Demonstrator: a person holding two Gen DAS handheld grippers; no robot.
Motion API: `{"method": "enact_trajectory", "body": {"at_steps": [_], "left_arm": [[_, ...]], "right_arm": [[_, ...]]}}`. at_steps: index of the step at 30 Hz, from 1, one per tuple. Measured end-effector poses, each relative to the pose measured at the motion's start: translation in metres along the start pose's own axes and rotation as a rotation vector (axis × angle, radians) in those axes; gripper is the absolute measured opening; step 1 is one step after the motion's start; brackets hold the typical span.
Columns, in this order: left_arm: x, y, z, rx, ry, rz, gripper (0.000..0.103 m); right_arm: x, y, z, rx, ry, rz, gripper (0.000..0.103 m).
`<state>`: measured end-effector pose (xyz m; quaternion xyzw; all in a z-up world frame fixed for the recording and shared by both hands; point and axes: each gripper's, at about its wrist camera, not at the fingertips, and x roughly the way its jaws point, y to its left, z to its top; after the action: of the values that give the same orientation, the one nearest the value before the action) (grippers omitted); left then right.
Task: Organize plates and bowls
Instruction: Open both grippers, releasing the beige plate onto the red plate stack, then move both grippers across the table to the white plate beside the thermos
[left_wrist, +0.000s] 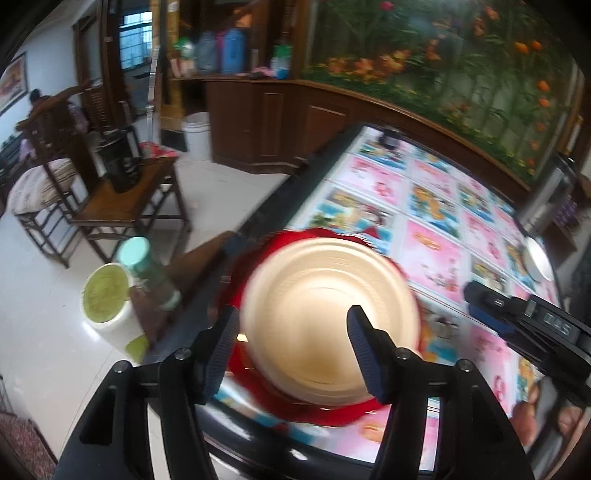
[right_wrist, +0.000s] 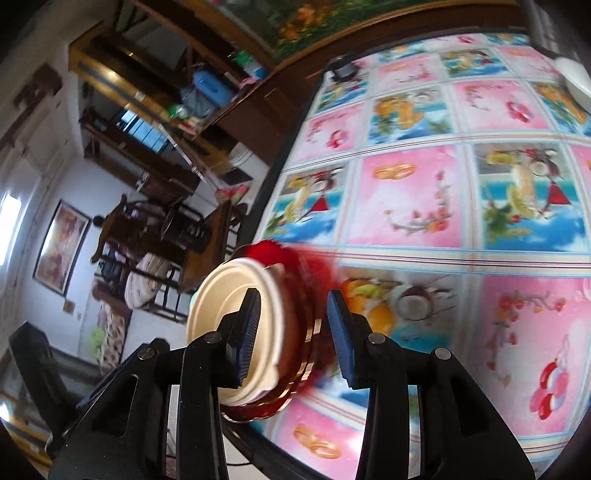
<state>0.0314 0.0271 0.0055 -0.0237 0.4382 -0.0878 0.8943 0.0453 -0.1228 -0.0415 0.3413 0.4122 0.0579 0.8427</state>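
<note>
A stack of cream bowls (left_wrist: 328, 314) sits on red scalloped plates (left_wrist: 321, 411) at the near left corner of the table (left_wrist: 436, 206). My left gripper (left_wrist: 295, 347) hovers over the stack, open, its blue pads clear of the bowls. In the right wrist view the cream bowls (right_wrist: 221, 314) and the red plates (right_wrist: 295, 295) appear edge-on. My right gripper (right_wrist: 295, 332) straddles their rim and is open, with a gap between the right pad and the red plates. The right gripper (left_wrist: 517, 321) also shows at the right of the left wrist view.
A white dish (left_wrist: 537, 258) (right_wrist: 576, 81) lies at the table's far right. A small black object (left_wrist: 388, 138) sits at the far edge. Left of the table stand a teal-capped bottle (left_wrist: 144, 273), a green-lidded tub (left_wrist: 107, 302) and wooden chairs (left_wrist: 122, 206).
</note>
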Motion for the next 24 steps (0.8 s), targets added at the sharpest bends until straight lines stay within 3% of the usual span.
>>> {"method": "enact_trajectory", "body": {"at_steps": [8,16,21,24], "left_arm": [[0.009,-0.076,-0.005,0.16,0.044,-0.073,0.061],[0.026,-0.15,-0.018,0.288,0.114,-0.116,0.065],[0.045,-0.203,-0.008,0.335,0.212,-0.197,0.065],[0.051,-0.238,0.012,0.34,0.23,-0.254,0.065]], "right_arm": [[-0.013,-0.039,0.011,0.07,-0.024,0.002,0.038],[-0.048,-0.106,0.028,0.184,-0.082,0.001,0.038],[-0.088,-0.16,0.048,0.243,-0.145,-0.038,0.038],[-0.131,-0.199,0.069,0.274,-0.228,-0.085,0.037]]}}
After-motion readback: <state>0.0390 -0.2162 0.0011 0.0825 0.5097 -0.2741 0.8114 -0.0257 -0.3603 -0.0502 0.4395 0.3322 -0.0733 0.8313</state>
